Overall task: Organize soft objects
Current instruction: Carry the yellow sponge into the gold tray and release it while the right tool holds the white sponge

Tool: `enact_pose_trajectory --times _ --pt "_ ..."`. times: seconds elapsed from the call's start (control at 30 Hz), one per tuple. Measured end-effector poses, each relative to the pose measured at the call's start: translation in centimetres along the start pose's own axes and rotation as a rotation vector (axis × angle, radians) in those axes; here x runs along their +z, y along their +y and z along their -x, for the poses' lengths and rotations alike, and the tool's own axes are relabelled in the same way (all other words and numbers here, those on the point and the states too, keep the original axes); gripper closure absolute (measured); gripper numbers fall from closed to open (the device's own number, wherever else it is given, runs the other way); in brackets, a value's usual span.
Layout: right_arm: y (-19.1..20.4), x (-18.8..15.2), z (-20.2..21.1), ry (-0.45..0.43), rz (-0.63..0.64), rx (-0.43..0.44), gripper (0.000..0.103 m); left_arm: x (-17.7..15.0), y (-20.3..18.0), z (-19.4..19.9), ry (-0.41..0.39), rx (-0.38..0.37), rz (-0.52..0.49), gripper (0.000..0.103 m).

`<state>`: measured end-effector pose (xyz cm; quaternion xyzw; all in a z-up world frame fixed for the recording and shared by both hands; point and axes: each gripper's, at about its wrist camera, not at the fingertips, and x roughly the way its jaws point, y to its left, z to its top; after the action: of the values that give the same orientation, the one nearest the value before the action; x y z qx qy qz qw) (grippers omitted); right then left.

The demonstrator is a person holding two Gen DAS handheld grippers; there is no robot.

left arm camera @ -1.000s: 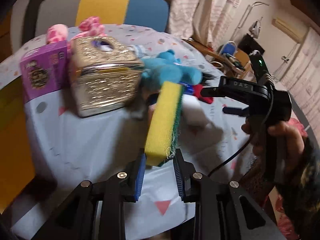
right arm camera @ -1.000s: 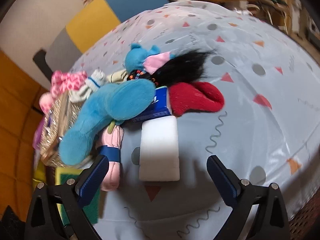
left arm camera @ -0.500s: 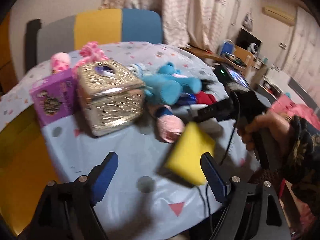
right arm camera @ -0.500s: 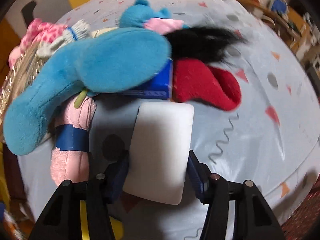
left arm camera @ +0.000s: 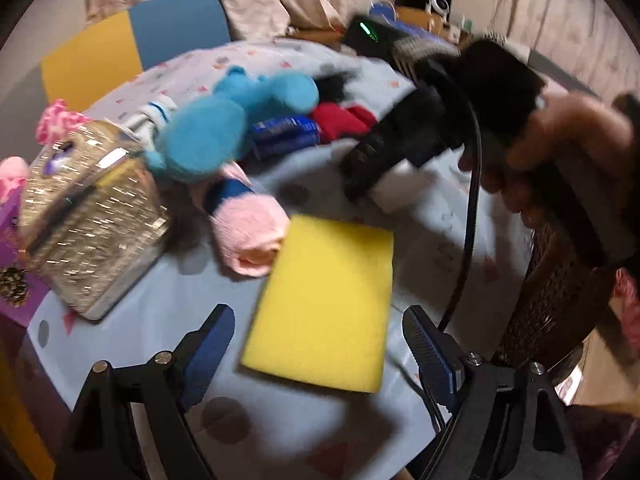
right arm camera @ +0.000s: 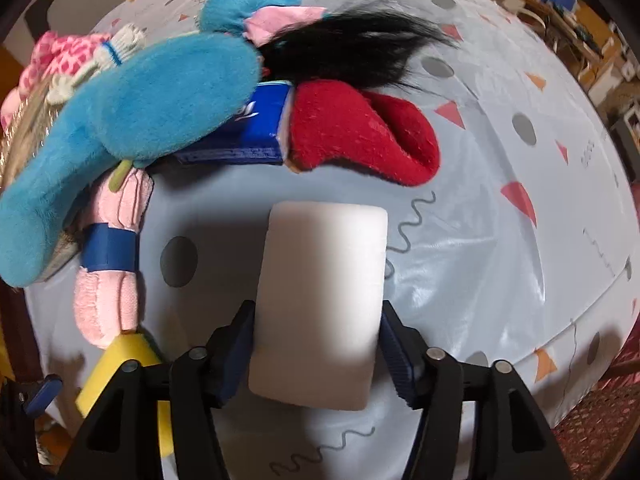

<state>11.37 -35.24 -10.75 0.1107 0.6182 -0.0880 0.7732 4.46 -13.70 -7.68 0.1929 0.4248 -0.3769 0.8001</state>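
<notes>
Only the right-wrist view is showing the right gripper (right arm camera: 316, 354) pinching the white sponge (right arm camera: 320, 300); the left gripper (left arm camera: 320, 354) is spread round the yellow sponge (left arm camera: 324, 304), w/ no readable labels.

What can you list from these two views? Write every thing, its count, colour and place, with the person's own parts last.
yellow sponge: 1, yellow, flat on the table
white sponge: 1, white, near table edge
plush toy: 1, blue, on the pile
knitted roll: 1, pink with blue band, beside yellow sponge
red plush piece: 1, red, behind white sponge
packet: 1, blue, under plush toy
hair tuft: 1, black, behind red piece
gold box: 1, gold, left of pile
table cover: 1, pale blue, patterned
chair: 1, yellow and blue, behind table
left gripper: jaws just opened, astride yellow sponge, not touching
right gripper: jaws just opening, pads against white sponge
hand: 1, holding right gripper
</notes>
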Motion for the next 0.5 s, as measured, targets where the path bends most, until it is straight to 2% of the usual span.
enact_pose_trajectory --times 0.03,0.07,0.1,0.2,0.23,0.3,0.33,0.5 --pt "0.3 -0.1 -0.1 0.001 0.015 0.003 0.021 -0.1 -0.1 -0.6 0.014 -0.005 -0.004 0.017" --pt "0.5 -0.1 -0.3 0.002 0.034 0.001 0.017 -0.2 0.0 -1.0 0.022 0.0 0.001 0.019" --pt "0.6 -0.2 -0.3 -0.001 0.044 -0.006 0.017 -0.3 0.1 -1.3 0.031 -0.004 0.012 0.035" --pt "0.0 -0.1 -0.1 -0.009 0.037 0.001 0.018 -0.8 0.6 -1.0 0.007 -0.027 0.056 0.036" --pt "0.0 -0.1 0.2 -0.01 0.034 0.003 0.019 -1.0 0.6 -0.8 0.001 -0.023 0.063 0.036" --pt "-0.4 -0.1 0.4 -0.026 0.043 -0.014 0.03 -1.7 1.0 0.3 -0.028 -0.009 0.093 0.036" --pt "-0.2 0.2 0.7 -0.047 0.046 -0.026 0.044 -2.0 1.0 0.9 -0.039 -0.007 0.11 0.036" --pt "-1.0 0.3 1.4 -0.073 0.051 -0.043 0.046 -3.8 1.8 4.9 -0.129 0.009 0.198 0.036"
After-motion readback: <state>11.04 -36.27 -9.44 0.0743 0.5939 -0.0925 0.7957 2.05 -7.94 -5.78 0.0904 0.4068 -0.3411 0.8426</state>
